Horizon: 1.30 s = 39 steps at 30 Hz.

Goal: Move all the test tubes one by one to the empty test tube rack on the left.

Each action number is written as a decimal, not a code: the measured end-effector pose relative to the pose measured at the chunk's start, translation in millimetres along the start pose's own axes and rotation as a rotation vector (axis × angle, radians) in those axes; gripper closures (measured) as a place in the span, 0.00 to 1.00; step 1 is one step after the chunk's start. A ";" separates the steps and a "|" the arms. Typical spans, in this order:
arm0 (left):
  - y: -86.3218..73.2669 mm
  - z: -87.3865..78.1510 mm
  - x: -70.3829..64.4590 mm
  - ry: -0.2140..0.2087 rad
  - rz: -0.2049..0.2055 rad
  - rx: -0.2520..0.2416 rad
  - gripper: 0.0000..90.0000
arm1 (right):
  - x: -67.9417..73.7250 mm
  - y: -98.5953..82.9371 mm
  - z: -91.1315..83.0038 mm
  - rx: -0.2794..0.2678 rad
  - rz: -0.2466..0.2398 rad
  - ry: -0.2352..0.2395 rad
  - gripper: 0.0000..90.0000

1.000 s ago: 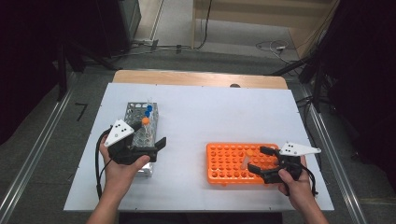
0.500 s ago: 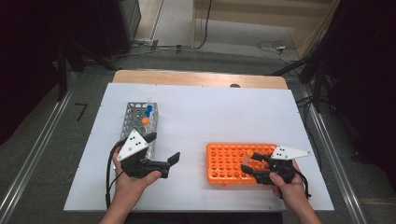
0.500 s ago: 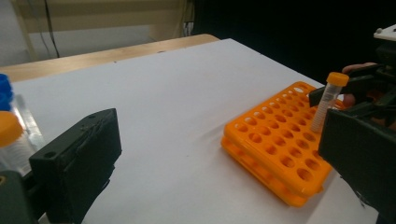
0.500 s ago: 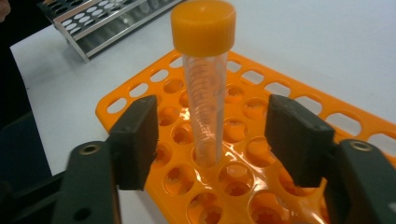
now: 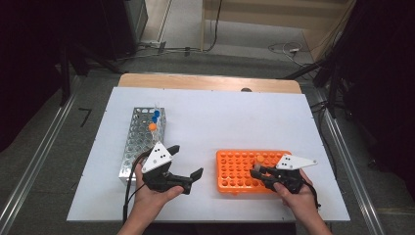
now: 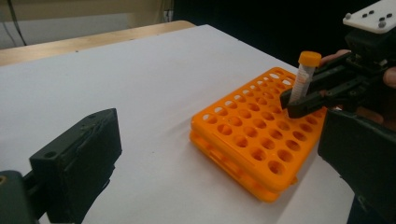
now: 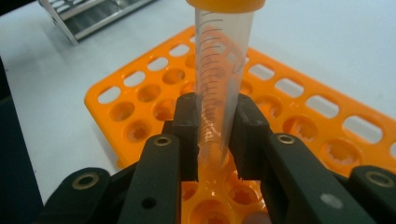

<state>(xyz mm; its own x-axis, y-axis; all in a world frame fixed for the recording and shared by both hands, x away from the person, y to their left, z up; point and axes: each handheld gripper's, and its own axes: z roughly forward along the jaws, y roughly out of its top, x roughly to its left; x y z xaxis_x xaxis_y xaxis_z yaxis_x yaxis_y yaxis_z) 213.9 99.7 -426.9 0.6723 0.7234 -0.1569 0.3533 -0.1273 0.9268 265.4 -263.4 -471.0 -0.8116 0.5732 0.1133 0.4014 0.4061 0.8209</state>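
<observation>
Tube [image 7: 219,70] with the orange cap is standing nearly upright between the jaws of the right gripper [image 7: 217,135], which is pinching it low on its clear body. In the right gripper view its rounded tip is hanging just over a hole of the orange rack [image 7: 299,93], near the bottom centre of the frame. Its long axis is running close to vertical, leaning only slightly, so the coming move looks like a straight drop into the hole beneath the tip.

In the high view the right gripper [image 5: 259,172] is hovering over the right part of the orange rack [image 5: 235,171], lower right of centre. The left gripper [image 5: 183,166] is sitting with jaws spread and nothing between them, left of that rack and just beside the metal rack [image 5: 134,147], where blue-capped and orange-capped tubes [image 5: 154,120] are standing. The right hand is clearly the nearer one on the white tabletop [image 5: 220,117].
</observation>
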 end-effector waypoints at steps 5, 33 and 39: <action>4.0 3.6 -7.3 -0.038 -0.001 -0.004 0.02 | 3.9 9.1 -11.7 -0.059 -0.002 -0.008 0.80; 5.4 40.9 -57.3 -0.311 0.058 0.049 0.68 | 83.7 34.0 21.5 -0.028 -0.151 0.207 0.80; 5.9 38.4 -55.5 -0.289 0.069 0.044 0.83 | 84.3 34.0 22.0 -0.035 -0.143 0.224 0.79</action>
<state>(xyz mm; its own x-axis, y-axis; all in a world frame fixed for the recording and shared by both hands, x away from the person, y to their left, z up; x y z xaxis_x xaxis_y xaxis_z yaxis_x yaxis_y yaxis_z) 203.6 32.8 -425.9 0.8510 0.4896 -0.1903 0.3235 -0.2031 0.9242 219.9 -185.7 -445.8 -0.9343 0.3384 0.1124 0.2641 0.4448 0.8558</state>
